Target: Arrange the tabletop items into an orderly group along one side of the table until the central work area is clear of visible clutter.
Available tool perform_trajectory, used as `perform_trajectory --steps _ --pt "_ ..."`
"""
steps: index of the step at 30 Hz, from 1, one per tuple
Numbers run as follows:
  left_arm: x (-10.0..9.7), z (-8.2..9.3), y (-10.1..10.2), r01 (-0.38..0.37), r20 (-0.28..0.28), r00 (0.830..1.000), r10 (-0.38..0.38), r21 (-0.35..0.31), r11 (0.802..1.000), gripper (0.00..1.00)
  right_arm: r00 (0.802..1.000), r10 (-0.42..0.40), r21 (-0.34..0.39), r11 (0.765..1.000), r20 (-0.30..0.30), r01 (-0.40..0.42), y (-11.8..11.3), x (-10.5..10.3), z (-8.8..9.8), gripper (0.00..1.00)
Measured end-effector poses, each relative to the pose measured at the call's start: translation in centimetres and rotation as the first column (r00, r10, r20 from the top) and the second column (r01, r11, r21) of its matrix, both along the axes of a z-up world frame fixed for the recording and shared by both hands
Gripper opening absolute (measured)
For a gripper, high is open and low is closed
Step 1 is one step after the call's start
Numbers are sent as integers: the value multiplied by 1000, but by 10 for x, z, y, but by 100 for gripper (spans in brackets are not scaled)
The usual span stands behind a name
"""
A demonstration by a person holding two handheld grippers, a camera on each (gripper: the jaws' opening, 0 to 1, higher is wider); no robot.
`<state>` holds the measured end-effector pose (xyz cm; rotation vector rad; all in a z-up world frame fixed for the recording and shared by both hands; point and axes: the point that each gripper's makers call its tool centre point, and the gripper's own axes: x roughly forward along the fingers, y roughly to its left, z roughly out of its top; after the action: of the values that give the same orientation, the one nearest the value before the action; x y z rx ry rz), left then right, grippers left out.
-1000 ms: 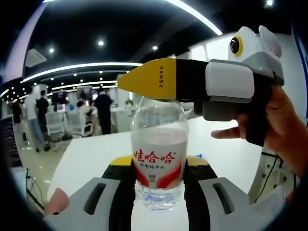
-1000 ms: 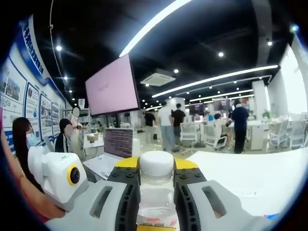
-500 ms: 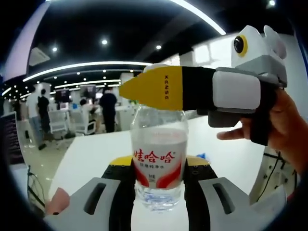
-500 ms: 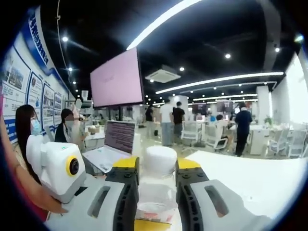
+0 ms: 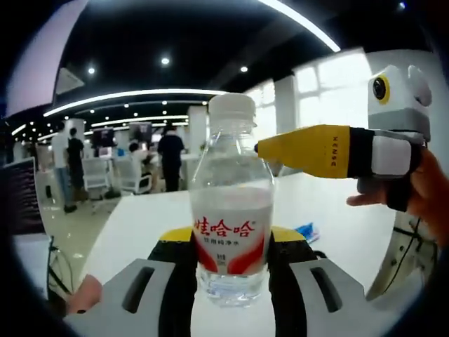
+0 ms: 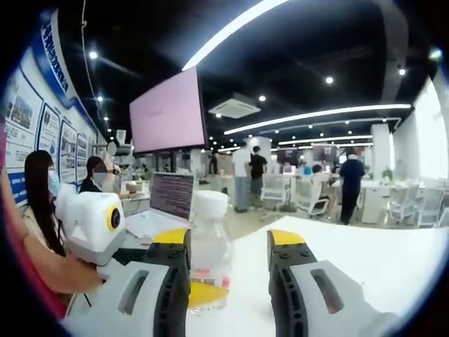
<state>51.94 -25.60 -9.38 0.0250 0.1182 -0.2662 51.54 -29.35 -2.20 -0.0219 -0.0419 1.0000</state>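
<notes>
- Worktop (image 5: 140, 225) stretched white and mostly bare behind the bottle, with one small blue scrap (image 5: 306, 230) lying on it toward the right; a laptop (image 6: 168, 200) stood at its far edge in the right gripper view.
- Bottle (image 5: 232, 225) stood upright, clamped low on its body between the left tongs (image 5: 232, 270); in the right gripper view it (image 6: 205, 246) showed off to the left, beside the left-hand jaw of that view rather than between the two.
- Right tongs (image 6: 228, 242) had let go: half a second earlier they were closed around the cap, and now their jaws stood apart with bare worktop showing between them, while in the left gripper view they (image 5: 261, 146) had drawn back to the right of the neck.
- Cap (image 5: 232, 109) was now uncovered and seemed seated on the neck.
- Judged from this, the cap work looked finished, so the bottle was ready to be carried by the left tongs to the tidy group at one side.
</notes>
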Motion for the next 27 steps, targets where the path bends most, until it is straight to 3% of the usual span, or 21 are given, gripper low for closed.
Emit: perform_trajectory --steps 5,7,11,13,22,27 --pt "0 -4 9 -19 -8 1000 19 0 1000 36 1000 1 -11 1000 -7 -1 0 0 -5 51" --pt "1 -5 11 -24 -11 1000 24 0 1000 36 1000 4 -7 1000 -11 -4 1 0 -6 60" --pt "3 -8 16 -36 -14 999 36 3 999 36 1000 2 -29 1000 -12 -2 -1 -1 -13 61" --pt "4 -10 20 -43 -19 999 43 1 999 36 1000 3 -22 1000 -15 -3 -1 -1 -16 75" --pt "8 -26 36 -81 -39 996 81 -1 997 36 995 -22 -69 997 -101 15 -15 -3 -62 85" --pt "12 -35 43 -101 -49 994 100 -3 995 36 988 -60 -45 998 -142 54 -27 -3 -83 99"
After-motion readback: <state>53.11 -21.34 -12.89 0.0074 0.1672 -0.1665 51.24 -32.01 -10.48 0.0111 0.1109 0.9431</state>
